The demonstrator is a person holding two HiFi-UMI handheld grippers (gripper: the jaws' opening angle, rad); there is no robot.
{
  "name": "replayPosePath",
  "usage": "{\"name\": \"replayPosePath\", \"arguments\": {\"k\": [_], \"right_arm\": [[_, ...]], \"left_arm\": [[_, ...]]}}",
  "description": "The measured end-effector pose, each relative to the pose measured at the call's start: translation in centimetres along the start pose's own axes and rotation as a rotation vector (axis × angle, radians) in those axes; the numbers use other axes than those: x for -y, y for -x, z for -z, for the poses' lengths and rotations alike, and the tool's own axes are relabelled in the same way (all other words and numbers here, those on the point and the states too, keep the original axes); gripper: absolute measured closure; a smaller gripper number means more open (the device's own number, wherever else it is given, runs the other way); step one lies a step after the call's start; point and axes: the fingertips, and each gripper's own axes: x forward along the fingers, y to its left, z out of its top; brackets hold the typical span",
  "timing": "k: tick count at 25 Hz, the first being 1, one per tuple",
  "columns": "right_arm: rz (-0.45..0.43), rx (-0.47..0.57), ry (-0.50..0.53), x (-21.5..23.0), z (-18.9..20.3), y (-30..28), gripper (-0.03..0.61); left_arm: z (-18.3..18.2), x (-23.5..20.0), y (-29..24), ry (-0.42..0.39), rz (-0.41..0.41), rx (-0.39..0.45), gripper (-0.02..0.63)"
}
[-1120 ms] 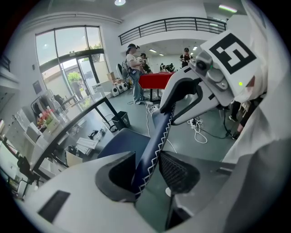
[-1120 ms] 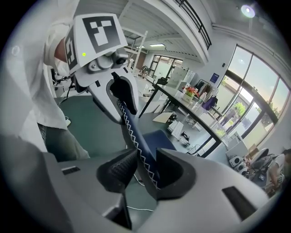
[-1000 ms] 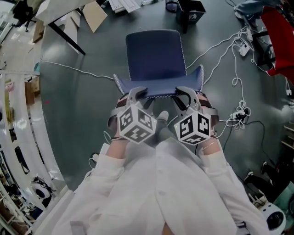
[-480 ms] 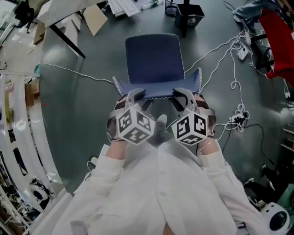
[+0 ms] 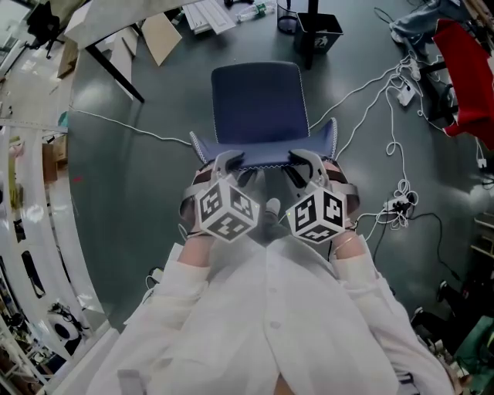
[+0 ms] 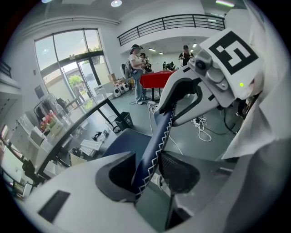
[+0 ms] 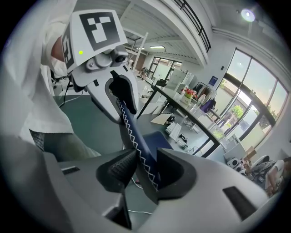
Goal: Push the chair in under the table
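A dark blue chair [image 5: 258, 100] stands on the grey floor just in front of me, its seat facing away. Its backrest top edge [image 5: 266, 152], with white zigzag stitching, runs between my two grippers. My left gripper [image 5: 229, 160] is shut on the left part of that edge, and the backrest [image 6: 154, 150] passes between its pads. My right gripper [image 5: 302, 158] is shut on the right part, with the backrest [image 7: 136, 141] clamped between its pads. The table [image 5: 116, 15] lies beyond the chair at the upper left, with a black leg [image 5: 112, 73] slanting down.
A black bin [image 5: 318, 31] stands past the chair. White cables [image 5: 397, 92] and a power strip trail over the floor to the right, near a red cloth [image 5: 463, 62]. Cardboard [image 5: 160, 31] leans by the table. A thin white cable [image 5: 131, 123] crosses the floor on the left.
Only the head view has shifted a little, so the chair sits slightly lower in the picture. Both grippers keep the same hold on the backrest.
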Motion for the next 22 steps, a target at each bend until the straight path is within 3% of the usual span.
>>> {"name": "replayPosePath", "arguments": {"k": [22], "right_arm": [[0.030,-0.009,-0.033,11.3,-3.3,-8.0,0.434]], "left_arm": [[-4.0,-12.8,-5.2,-0.016,-0.019,0.015,0.448]]}}
